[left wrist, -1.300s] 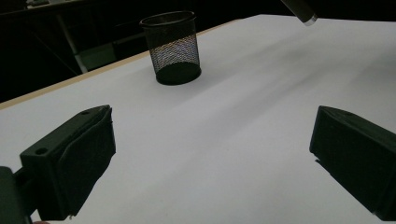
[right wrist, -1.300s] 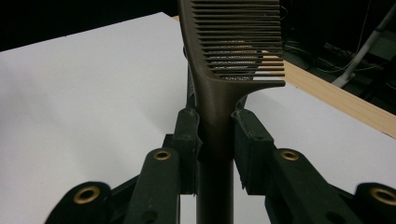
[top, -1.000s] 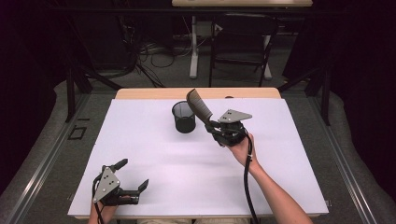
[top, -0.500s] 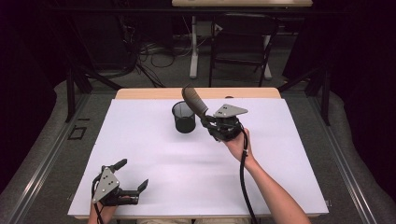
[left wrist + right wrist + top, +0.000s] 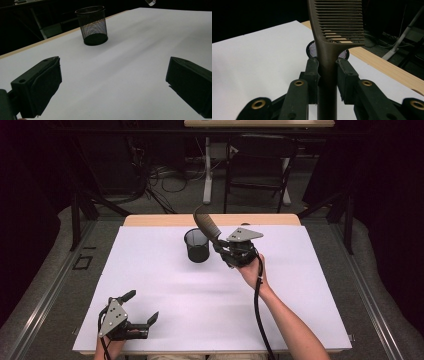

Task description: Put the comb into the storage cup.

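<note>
Since the earlier frame the right gripper [image 5: 221, 247] has carried the comb [image 5: 206, 225] closer to the mesh cup [image 5: 196, 245], at its two o'clock; jaws clamp the handle. At seven o'clock, the left gripper [image 5: 141, 307] rests wide open, empty, on the white table [image 5: 300, 285].

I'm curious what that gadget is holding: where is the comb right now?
In the high view the comb is clamped in the right gripper, raised just right of the black mesh cup near the table's far edge.

Right hand-held gripper [image 5: 218, 245] raised on an extended forearm, jaws clamped. Left hand-held gripper [image 5: 142, 307] low, near edge, jaws spread wide.
</note>
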The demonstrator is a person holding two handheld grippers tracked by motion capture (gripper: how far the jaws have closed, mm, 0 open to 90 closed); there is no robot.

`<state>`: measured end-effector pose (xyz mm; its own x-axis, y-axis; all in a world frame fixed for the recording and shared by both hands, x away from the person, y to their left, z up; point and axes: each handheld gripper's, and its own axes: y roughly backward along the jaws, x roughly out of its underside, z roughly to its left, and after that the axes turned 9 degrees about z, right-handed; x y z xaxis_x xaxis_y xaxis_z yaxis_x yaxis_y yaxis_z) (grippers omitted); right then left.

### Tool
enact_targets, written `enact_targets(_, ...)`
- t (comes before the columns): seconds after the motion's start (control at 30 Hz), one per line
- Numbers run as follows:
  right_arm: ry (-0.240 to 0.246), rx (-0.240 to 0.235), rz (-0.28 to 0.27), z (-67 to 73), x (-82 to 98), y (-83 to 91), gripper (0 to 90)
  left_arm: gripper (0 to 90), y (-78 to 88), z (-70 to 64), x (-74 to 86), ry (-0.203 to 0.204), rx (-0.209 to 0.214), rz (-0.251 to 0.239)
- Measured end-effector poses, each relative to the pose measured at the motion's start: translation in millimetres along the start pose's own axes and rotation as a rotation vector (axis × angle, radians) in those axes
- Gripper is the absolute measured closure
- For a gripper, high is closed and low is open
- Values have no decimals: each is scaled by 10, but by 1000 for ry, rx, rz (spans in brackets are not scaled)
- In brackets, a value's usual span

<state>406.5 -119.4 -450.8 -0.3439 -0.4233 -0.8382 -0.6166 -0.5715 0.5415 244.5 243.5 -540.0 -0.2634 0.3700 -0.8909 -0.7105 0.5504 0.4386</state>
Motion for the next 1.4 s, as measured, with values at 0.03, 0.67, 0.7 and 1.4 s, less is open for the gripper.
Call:
enact_targets(0.03,0,2,-1,-2,-2,-4,726,2,0,0,1,0,-1,0)
enact_targets(0.67,-9,6,-34,-42,-71,-100,725,3,-9,-7,-5,-5,-1,0)
enact_targets(0.7,-10,5,-33,-43,-72,-106,725,3,-10,-8,-7,-7,-3,0)
enact_targets(1.4,-12,2,-51,-23,-132,-241,725,3,-9,-7,-9,-5,-4,-3)
